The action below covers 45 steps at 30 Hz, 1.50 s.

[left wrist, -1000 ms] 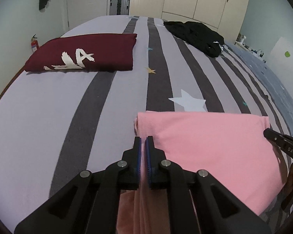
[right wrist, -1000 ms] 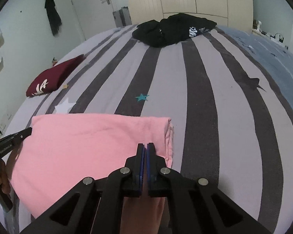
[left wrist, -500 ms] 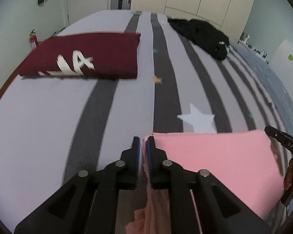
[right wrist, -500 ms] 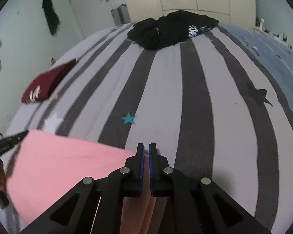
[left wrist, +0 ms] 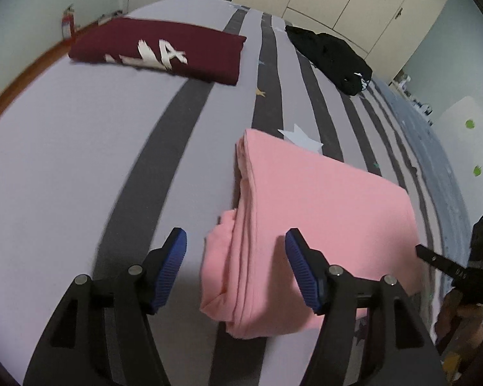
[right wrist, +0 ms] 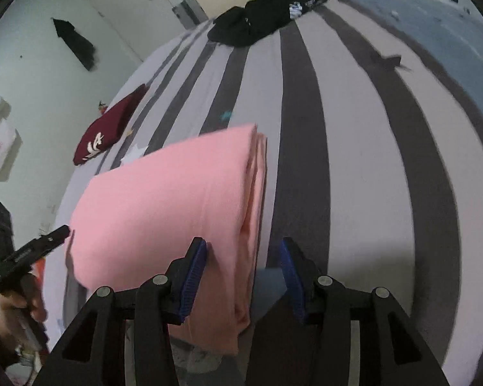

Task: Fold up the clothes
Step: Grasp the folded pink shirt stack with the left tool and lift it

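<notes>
A pink garment [left wrist: 312, 212] lies folded into a thick rectangle on the striped bed [left wrist: 80, 148]. My left gripper [left wrist: 235, 247] has its jaws opening, and the garment's left edge lies between the blue pads without touching them. In the right wrist view the same pink garment [right wrist: 164, 206] shows its right folded edge. My right gripper [right wrist: 243, 254] is opening too, with that edge between its pads; the left pad sits close against the cloth. Each view shows the other gripper at its side, held in a hand.
A folded maroon garment [left wrist: 164, 51] with white lettering lies at the far left of the bed. A black pile of clothes [left wrist: 331, 54] sits at the far end. Wardrobe doors [left wrist: 354, 3] stand behind the bed. Its wooden edge [left wrist: 22, 77] runs along the left.
Both grippers were shut on the pink garment's edges and carried them forward over the fold. Now both have let go and stand open, and the garment lies doubled over.
</notes>
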Each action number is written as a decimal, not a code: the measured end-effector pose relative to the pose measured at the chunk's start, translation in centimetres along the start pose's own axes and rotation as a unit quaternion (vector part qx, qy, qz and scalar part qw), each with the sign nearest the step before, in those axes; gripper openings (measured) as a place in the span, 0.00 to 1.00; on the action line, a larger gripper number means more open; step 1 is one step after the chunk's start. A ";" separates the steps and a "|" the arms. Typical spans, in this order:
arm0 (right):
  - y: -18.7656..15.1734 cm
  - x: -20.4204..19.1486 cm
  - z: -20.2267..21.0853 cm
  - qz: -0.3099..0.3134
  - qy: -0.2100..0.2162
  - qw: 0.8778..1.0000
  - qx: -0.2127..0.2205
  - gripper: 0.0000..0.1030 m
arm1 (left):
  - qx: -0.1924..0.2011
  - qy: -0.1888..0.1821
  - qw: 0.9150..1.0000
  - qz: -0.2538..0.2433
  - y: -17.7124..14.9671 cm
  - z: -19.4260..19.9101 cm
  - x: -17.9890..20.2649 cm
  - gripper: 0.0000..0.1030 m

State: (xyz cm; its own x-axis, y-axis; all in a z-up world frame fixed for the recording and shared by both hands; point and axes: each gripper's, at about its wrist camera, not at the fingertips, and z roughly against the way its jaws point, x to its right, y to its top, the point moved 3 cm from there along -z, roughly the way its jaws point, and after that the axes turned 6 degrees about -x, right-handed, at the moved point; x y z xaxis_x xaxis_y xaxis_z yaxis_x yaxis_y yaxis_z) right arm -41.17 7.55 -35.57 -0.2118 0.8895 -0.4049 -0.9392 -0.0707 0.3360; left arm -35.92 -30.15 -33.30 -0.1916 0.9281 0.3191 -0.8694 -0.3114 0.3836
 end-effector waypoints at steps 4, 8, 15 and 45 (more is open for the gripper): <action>0.5 0.5 -0.8 -0.010 0.004 1.000 0.004 0.51 | 0.000 -0.017 1.000 0.012 0.5 -1.5 -0.3 0.61; 0.7 0.3 -1.3 -0.016 0.000 1.000 0.008 0.54 | -0.007 -0.028 1.000 0.006 1.2 -2.7 -0.4 0.74; 1.0 -0.3 -1.6 -0.046 -0.009 0.999 0.014 0.58 | -0.030 -0.053 0.998 -0.012 2.3 -3.9 0.3 0.77; 2.8 -2.8 -5.4 -0.043 0.038 0.998 -0.008 0.23 | -0.040 -0.085 0.995 -0.046 2.4 -4.8 3.8 0.28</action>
State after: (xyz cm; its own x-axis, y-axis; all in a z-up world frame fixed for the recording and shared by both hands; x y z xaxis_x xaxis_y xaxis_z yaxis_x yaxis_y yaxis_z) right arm -44.64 2.40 -38.12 -0.1487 0.8556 -0.4959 -0.9590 -0.0025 0.2834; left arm -40.92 -26.34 -35.32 -0.0357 0.9018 0.4307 -0.9145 -0.2034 0.3499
